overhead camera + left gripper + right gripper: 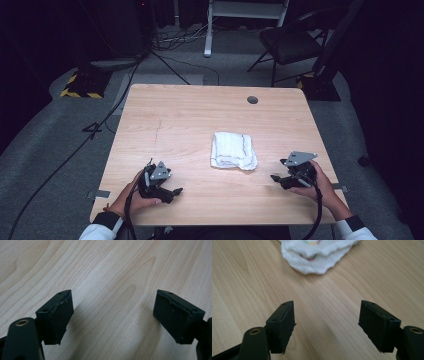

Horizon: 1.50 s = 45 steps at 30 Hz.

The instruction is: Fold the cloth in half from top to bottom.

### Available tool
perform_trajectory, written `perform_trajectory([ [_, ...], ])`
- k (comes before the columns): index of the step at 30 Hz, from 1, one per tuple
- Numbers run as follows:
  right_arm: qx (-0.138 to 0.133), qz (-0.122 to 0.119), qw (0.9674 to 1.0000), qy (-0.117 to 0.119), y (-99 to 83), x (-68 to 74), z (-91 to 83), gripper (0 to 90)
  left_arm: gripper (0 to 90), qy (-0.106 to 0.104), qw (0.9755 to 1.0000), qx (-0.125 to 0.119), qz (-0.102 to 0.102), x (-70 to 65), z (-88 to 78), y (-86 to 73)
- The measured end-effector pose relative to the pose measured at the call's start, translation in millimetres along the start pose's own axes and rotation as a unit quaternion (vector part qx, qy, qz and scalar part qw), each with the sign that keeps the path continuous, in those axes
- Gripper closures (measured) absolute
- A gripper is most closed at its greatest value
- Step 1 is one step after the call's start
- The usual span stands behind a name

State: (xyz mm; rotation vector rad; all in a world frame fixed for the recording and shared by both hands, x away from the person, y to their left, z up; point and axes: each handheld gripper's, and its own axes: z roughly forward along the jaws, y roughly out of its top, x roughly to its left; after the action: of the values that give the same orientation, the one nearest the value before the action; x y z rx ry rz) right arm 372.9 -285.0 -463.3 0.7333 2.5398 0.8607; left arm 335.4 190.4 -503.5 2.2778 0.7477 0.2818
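Now the right tool point(276, 177) is sitting with its jaws wide apart and nothing between them, and the left tool point(178, 191) is waiting the same way. The white towel point(233, 150) is lying folded mid-bench point(190, 115), at ten o'clock from the right tool. I think going in low and pinching one edge is working best. The right gripper view is showing colored stripes on the towel point(317, 255); the high view is showing both hands.

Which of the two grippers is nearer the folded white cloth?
The right gripper: its open jaws point toward the cloth, which lies just ahead in its own view. The left gripper, also open, sits farther off over bare table.
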Motion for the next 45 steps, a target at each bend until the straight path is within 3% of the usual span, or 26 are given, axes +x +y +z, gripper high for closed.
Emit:
perform_trajectory([
  [7, 0.01, 0.037, 0.9992, -0.013, -33.9, -6.9, -5.4, 28.6, 16.8, 0.005, 1.0, 0.0, -0.005, 0.2, -3.2, -3.2],
  [12, -0.001, 0.065, 0.9978, -0.015, -54.8, -12.5, -13.6, 27.6, 16.8, 0.01, 0.9999, 0.0, -0.012, 0.0, -5.0, -5.3],
  [15, -0.017, 0.088, 0.9958, -0.017, -69.1, -16.5, -17.7, 26.7, 16.8, 0.014, 0.9998, -0.001, -0.015, -0.5, -5.4, -5.8],
  [18, -0.032, 0.111, 0.9932, -0.004, -83.3, -19.0, -21.4, 25.0, 16.8, 0.015, 0.9997, 0.0, -0.017, -0.7, -5.9, -6.2],
  [21, -0.045, 0.132, 0.99, -0.018, -92.0, -19.4, -24.2, 22.9, 16.6, 0.017, 0.9996, 0.0, -0.02, -1.4, -5.9, -6.3],
  [28, -0.05, 0.153, 0.9863, -0.038, -100.5, -19.0, -28.1, 18.7, 14.7, 0.027, 0.9992, 0.002, -0.029, -2.0, -6.0, -6.6],
  [45, -0.049, 0.157, 0.9855, -0.042, -100.5, -19.3, -27.9, 17.9, 13.6, 0.028, 0.9991, 0.003, -0.031, -1.0, -5.6, -6.3],
])
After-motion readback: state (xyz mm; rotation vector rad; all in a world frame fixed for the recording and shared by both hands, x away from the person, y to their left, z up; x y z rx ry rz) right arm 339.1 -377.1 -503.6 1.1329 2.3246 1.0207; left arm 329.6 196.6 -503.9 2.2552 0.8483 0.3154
